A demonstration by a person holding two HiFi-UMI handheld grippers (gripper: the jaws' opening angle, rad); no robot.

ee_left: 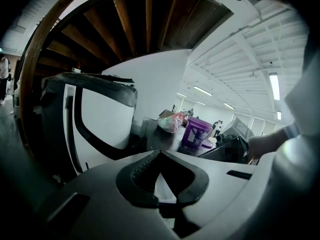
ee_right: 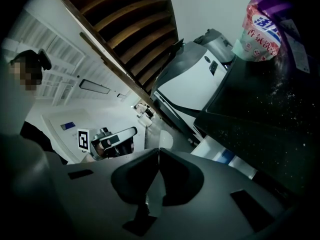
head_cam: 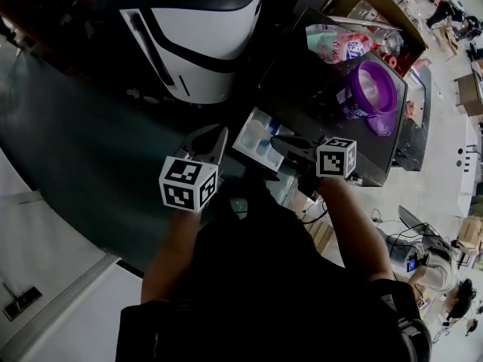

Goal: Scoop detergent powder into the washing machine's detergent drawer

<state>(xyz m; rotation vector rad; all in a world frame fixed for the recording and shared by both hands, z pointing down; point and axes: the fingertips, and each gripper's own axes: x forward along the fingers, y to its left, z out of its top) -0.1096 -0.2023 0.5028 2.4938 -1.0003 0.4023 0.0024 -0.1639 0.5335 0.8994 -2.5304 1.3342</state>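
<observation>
Head view: white pull-out detergent drawer (head_cam: 253,133) with blue compartments stands open at the front of the dark-topped washing machine (head_cam: 313,89).
- Left gripper (head_cam: 215,136): just left of the drawer, apart from it. Jaws clenched tip to tip in its own view, nothing between.
- Right gripper (head_cam: 278,143): just beside the drawer's right end; contact unclear. Jaws pressed together at the tips, nothing made out in the grip.
- Purple round plastic tub (head_cam: 367,89), lid off, on the machine's top, well back from the drawer.
- Pink-and-white printed detergent bag (head_cam: 332,42) behind the tub, by a brown cardboard box (head_cam: 373,2).
- White specks scattered over the machine's top in the right gripper view.
- Large white-and-dark appliance (head_cam: 204,29) to the machine's left.
</observation>
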